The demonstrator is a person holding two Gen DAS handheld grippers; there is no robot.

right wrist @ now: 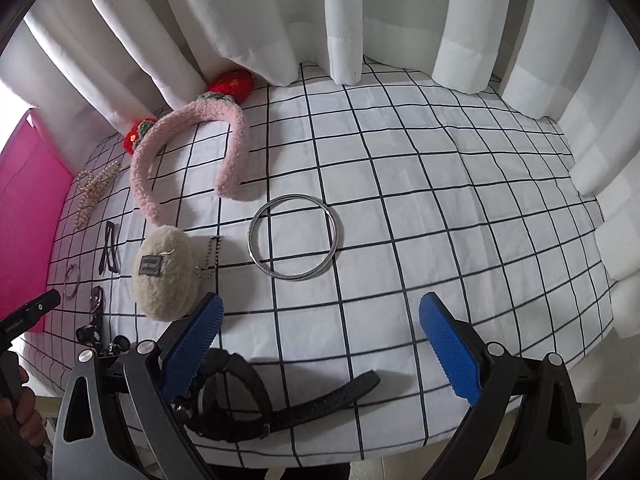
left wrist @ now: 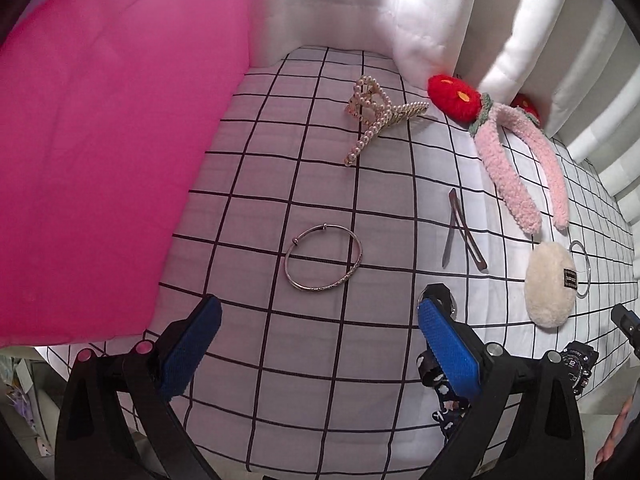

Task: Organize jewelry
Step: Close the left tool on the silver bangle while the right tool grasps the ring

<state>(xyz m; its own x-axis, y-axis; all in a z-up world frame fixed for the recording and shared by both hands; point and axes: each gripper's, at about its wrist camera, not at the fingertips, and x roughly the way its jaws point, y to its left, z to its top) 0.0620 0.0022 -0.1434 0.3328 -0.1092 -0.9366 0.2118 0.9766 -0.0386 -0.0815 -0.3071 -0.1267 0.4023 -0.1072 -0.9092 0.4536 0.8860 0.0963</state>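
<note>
My left gripper is open and empty, just short of a thin silver bangle on the checked cloth. Beyond lie a pearl hair claw, two brown hair clips and a pink fuzzy headband with red strawberries. My right gripper is open and empty, hovering near a larger silver bangle. A cream fuzzy pouch with a ball chain lies to its left. A black watch lies under the right gripper's left finger.
A pink blanket covers the left side. White curtains hang along the back and right. A dark patterned strap with a clasp lies by the left gripper's right finger. The cloth's front edge is close below.
</note>
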